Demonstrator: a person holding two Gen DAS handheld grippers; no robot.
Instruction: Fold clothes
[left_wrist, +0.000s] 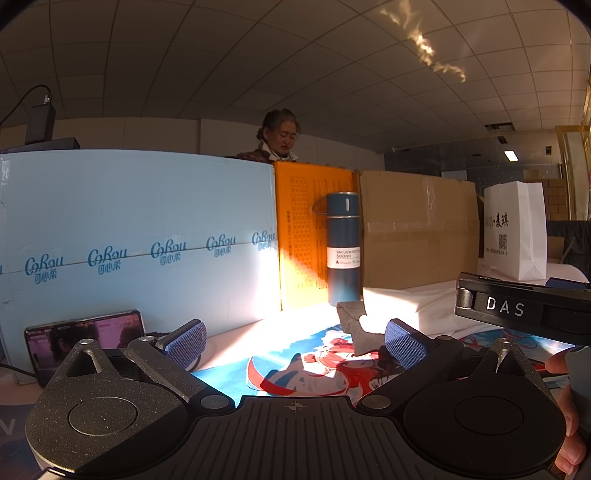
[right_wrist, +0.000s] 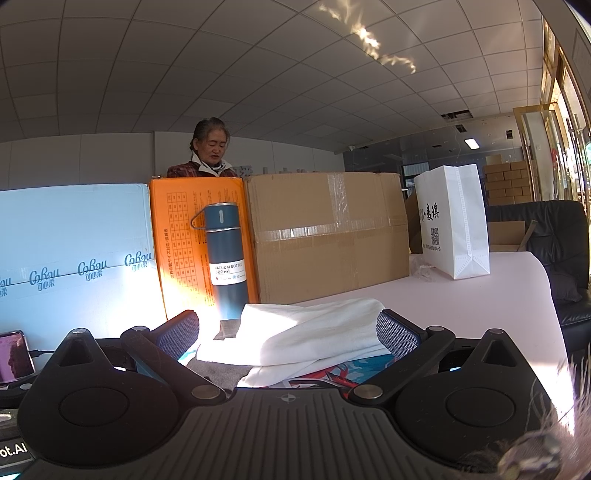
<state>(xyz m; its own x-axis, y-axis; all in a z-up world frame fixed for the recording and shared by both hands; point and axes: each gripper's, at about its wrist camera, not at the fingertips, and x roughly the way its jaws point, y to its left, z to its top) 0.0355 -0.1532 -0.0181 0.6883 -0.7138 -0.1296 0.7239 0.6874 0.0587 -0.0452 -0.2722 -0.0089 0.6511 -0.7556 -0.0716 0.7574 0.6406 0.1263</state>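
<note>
Nearest my left wrist camera is the left gripper (left_wrist: 295, 341), its two blue ribbed pads spread wide with nothing between them, so it is released. Just under and ahead of it I see the printed shirt (left_wrist: 314, 363), a blue, red and white cartoon design lying flat on the table (right_wrist: 480, 291). On the far edge of that print sits a small grey cloth (left_wrist: 356, 325), and past it a white garment (left_wrist: 406, 304) folded into a low bundle in bright sun. At the right edge of this view I make out the side of the other tool, lettered DAS, and fingers of a hand (left_wrist: 565, 417) around my own tool's body.

From the right wrist camera, the right gripper (right_wrist: 288, 334) is likewise let go, pads far apart, with the white bundle lying between and just ahead of them; I cannot tell whether either pad touches it. The printed cloth peeks out below it.

Behind the clothes stands a blue flask (right_wrist: 225, 260), upright, in front of an orange box (right_wrist: 177, 243). A pale blue box (left_wrist: 129, 229) stands to its left, a brown carton (right_wrist: 325, 236) to its right, and a white paper bag (right_wrist: 452, 221) further right. A phone (left_wrist: 85, 336) leans by the pale blue box. A person (right_wrist: 207, 155) stands behind the boxes.
</note>
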